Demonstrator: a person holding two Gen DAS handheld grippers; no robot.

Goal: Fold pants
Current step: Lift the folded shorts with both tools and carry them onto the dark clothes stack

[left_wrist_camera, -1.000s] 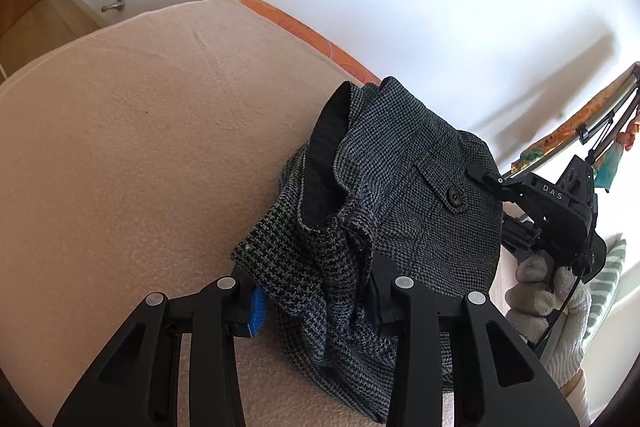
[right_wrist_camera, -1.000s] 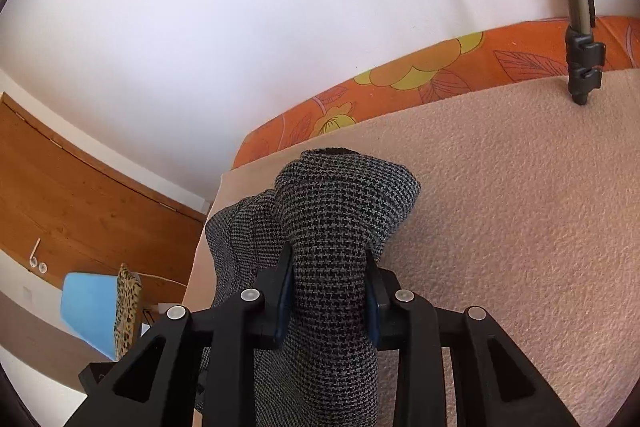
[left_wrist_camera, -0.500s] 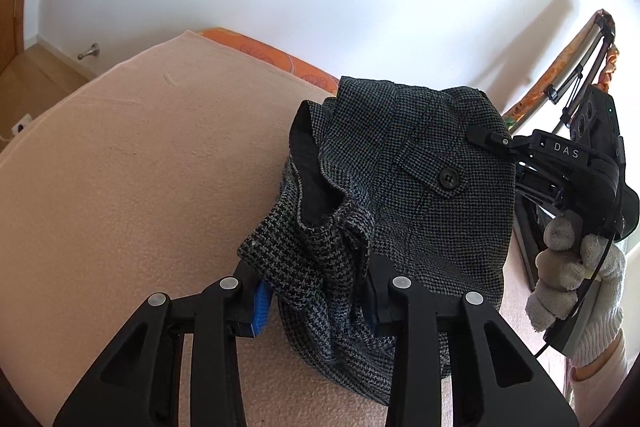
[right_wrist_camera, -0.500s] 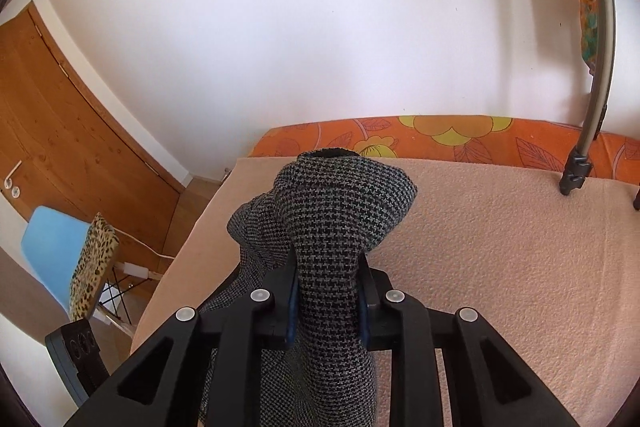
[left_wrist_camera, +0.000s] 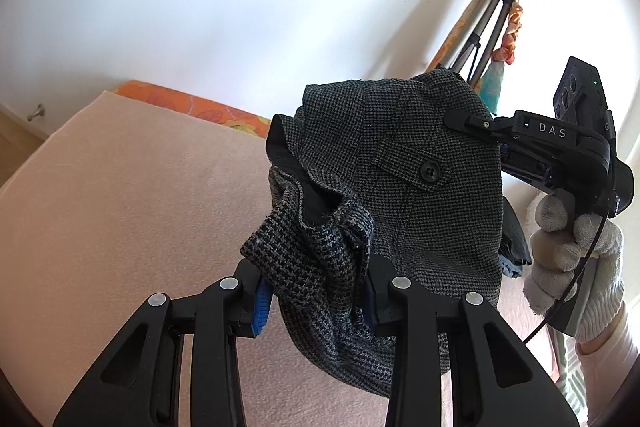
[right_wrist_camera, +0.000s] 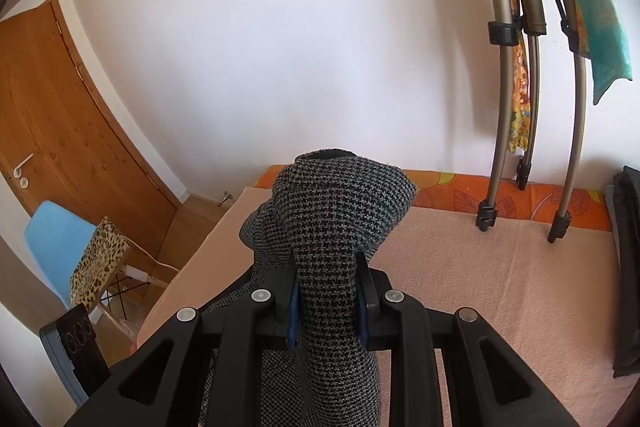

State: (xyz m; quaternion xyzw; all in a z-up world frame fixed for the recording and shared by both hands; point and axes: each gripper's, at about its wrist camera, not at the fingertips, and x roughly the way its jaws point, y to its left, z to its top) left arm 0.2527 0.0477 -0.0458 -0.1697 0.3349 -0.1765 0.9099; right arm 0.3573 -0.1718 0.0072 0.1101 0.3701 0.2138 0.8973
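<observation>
The grey houndstooth pants (left_wrist_camera: 404, 187) hang bunched in the air above the peach blanket (left_wrist_camera: 132, 195), with a buttoned pocket flap facing me. My left gripper (left_wrist_camera: 316, 299) is shut on a bunched fold of the pants. My right gripper (right_wrist_camera: 326, 301) is shut on another fold of the pants (right_wrist_camera: 332, 215), which stands up between its fingers. In the left wrist view the right gripper (left_wrist_camera: 472, 125) shows at the pants' upper right edge, held by a gloved hand (left_wrist_camera: 568, 251).
The blanket (right_wrist_camera: 500, 275) covers a bed with an orange flowered sheet (right_wrist_camera: 516, 195) along the white wall. Tripod legs (right_wrist_camera: 500, 131) stand on the bed at the back right, with cloth hung on them. Dark folded clothes (right_wrist_camera: 624, 267) lie at the far right. A wooden door (right_wrist_camera: 60, 131) and a blue chair (right_wrist_camera: 56, 247) stand to the left.
Both grippers have lifted the pants higher off the bed. The views have tilted up, showing more wall and tripod.
</observation>
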